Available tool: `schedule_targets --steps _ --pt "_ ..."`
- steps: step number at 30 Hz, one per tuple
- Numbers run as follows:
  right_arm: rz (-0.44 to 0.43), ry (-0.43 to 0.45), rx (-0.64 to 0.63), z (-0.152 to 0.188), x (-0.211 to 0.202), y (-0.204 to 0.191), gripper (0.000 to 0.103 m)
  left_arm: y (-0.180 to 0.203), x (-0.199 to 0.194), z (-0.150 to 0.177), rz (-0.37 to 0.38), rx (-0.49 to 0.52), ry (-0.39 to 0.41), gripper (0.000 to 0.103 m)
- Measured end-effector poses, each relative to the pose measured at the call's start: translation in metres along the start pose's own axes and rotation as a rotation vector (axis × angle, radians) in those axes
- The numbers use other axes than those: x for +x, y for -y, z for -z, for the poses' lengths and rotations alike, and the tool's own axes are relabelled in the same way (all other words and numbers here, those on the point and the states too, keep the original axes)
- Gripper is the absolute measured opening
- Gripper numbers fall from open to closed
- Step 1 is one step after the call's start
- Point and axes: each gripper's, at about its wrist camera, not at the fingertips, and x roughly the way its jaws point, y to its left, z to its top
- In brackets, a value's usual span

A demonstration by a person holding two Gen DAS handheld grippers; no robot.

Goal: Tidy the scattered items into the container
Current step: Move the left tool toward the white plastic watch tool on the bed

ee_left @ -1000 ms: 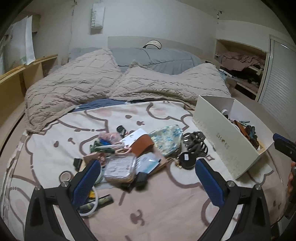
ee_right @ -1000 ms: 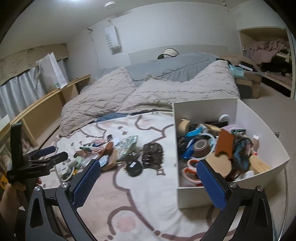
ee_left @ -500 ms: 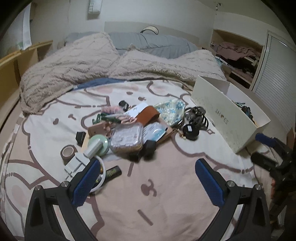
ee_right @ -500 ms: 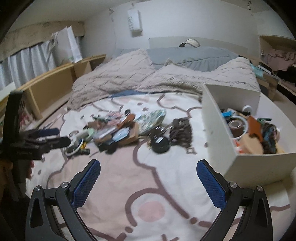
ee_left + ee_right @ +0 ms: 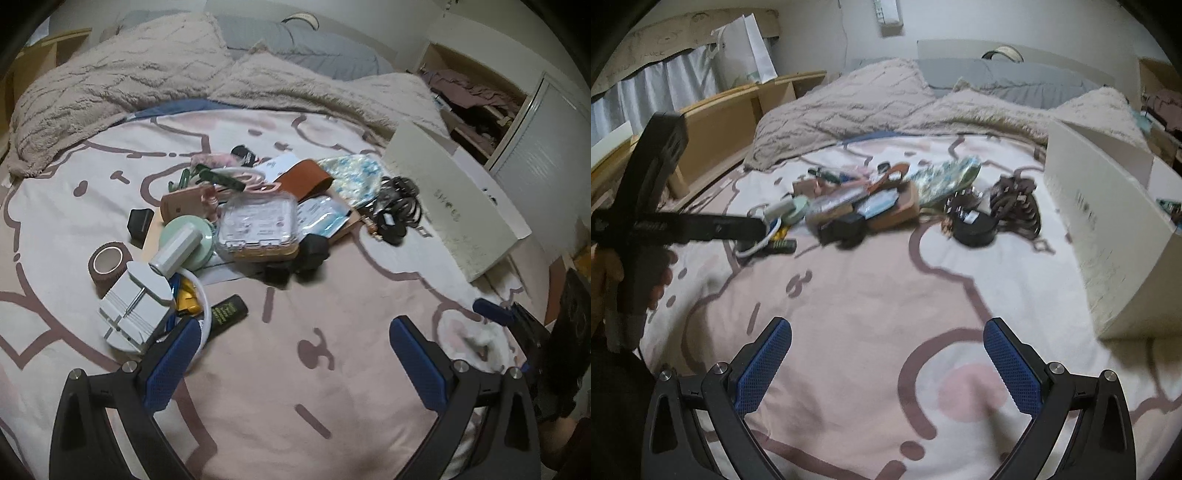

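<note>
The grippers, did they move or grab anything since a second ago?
Both swung down and left, toward the pile. The right gripper left the white box; the left gripper now nears the white tool. Nothing grabbed: both are open and empty. The items stayed put.

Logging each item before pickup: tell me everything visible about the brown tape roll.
The tape roll is a brown, fabric-looking band wound on a pale core with an open centre. It lies tilted on the blanket at the pile's left edge, its lower side against the white ridged block. Neither tool touches it.
</note>
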Motion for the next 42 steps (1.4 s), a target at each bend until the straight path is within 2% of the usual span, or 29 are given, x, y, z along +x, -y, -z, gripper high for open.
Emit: schedule_targets --steps 3,6,9,12,16,19,21,26,32,36,42 --pt "-0.009 -0.011 0.019 0.01 0.005 0.002 0.103 -0.004 0.015 -0.003 -0.022 0.004 -0.029 0.103" --pt "-0.015 -0.03 0.048 0.017 0.01 0.004 0.103 -0.009 0.032 -0.008 -0.038 -0.036 -0.065 0.103" --pt "-0.013 -0.036 0.085 0.021 0.012 0.009 0.103 -0.01 0.042 -0.012 -0.028 -0.053 -0.074 0.103" --pt "-0.013 -0.032 0.114 0.025 0.012 0.014 0.103 -0.009 0.038 -0.016 0.101 -0.093 -0.05 0.103" --pt "-0.013 -0.027 0.135 0.027 0.015 0.018 0.103 -0.005 0.019 -0.021 0.274 -0.134 0.034 0.103" --pt "-0.001 -0.025 0.124 0.028 0.015 0.015 0.103 -0.007 0.008 -0.025 0.348 -0.179 0.096 0.103" --pt "0.007 -0.026 0.116 0.029 0.016 0.013 0.103 -0.008 0.001 -0.026 0.368 -0.202 0.12 0.103" --pt "0.023 -0.035 0.103 0.03 0.02 0.012 0.103 -0.008 -0.002 -0.023 0.325 -0.199 0.099 0.103" --pt "0.041 -0.044 0.088 0.031 0.023 0.01 0.103 0.002 0.012 -0.011 0.273 -0.141 -0.008 0.103" --pt "0.048 -0.046 0.082 0.032 0.023 0.009 0.103 0.008 0.02 -0.006 0.21 -0.097 -0.05 0.103" --pt "0.059 -0.048 0.073 0.032 0.024 0.007 0.103 0.006 0.037 0.003 0.16 -0.097 -0.141 0.103"
